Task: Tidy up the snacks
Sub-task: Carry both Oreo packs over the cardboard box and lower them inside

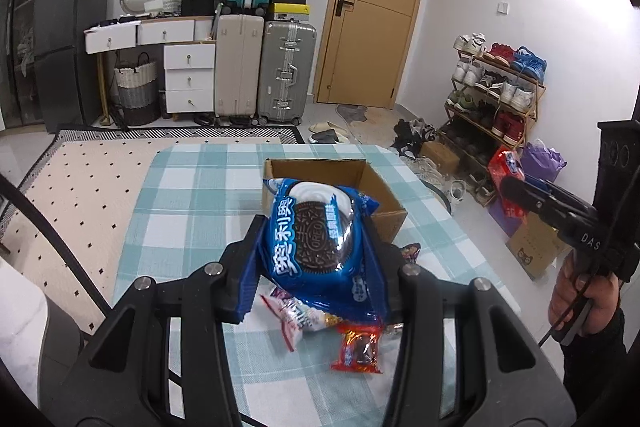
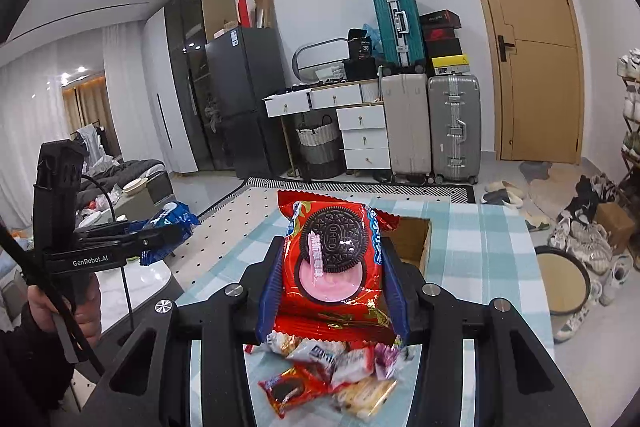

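My left gripper [image 1: 316, 247] is shut on a blue Oreo packet [image 1: 320, 235], held above the checked tablecloth [image 1: 192, 195]. Behind the packet stands an open cardboard box [image 1: 380, 187]. My right gripper [image 2: 332, 267] is shut on a red Oreo packet [image 2: 332, 267], also lifted over the table. The cardboard box [image 2: 412, 239] shows just past it. A pile of small snack packets [image 2: 332, 375] lies on the cloth below both grippers, among them a red packet [image 1: 358, 349] and a white one [image 1: 288, 315]. Each gripper appears in the other's view, the right gripper [image 1: 516, 187] at the far right and the left gripper [image 2: 160, 235] at the left.
A person's hand [image 1: 576, 291] holds the right tool beside the table. Suitcases [image 1: 260, 67], a white drawer unit [image 1: 188, 75] and a dark fridge [image 1: 68, 39] line the far wall by a wooden door [image 1: 376, 7]. A shoe rack [image 1: 496, 91] stands at the right. A round stool [image 2: 560, 283] sits by the table.
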`<act>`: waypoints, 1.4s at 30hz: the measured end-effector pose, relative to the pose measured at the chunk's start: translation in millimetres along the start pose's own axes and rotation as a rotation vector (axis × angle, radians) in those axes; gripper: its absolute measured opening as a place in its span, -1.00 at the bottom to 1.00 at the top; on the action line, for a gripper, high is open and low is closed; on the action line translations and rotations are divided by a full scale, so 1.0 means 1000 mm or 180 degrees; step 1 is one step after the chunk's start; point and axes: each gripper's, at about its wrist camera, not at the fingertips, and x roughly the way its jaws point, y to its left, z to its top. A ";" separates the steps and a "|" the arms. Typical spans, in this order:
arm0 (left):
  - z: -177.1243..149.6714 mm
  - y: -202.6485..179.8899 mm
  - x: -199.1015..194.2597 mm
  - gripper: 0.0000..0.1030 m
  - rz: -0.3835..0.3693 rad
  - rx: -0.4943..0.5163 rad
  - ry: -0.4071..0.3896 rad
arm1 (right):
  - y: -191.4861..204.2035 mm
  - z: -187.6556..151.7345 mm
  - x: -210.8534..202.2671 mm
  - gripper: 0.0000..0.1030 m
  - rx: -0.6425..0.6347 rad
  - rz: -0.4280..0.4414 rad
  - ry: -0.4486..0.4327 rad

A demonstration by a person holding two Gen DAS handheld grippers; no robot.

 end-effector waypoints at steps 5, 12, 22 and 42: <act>0.039 -0.009 0.025 -0.18 0.0008 0.0107 -0.0016 | -0.009 0.027 0.027 -0.12 0.0001 0.0008 0.0025; 0.095 -0.027 0.087 -0.18 -0.0057 0.0173 0.0068 | -0.031 0.058 0.075 -0.12 0.0102 0.0101 0.0046; 0.119 -0.026 0.208 -0.18 -0.0073 0.0066 0.0416 | -0.060 0.072 0.170 -0.12 0.0067 0.0003 0.0279; 0.055 0.019 0.346 -0.18 0.0129 0.0016 0.0879 | -0.112 0.001 0.291 -0.12 0.0217 -0.0018 0.1002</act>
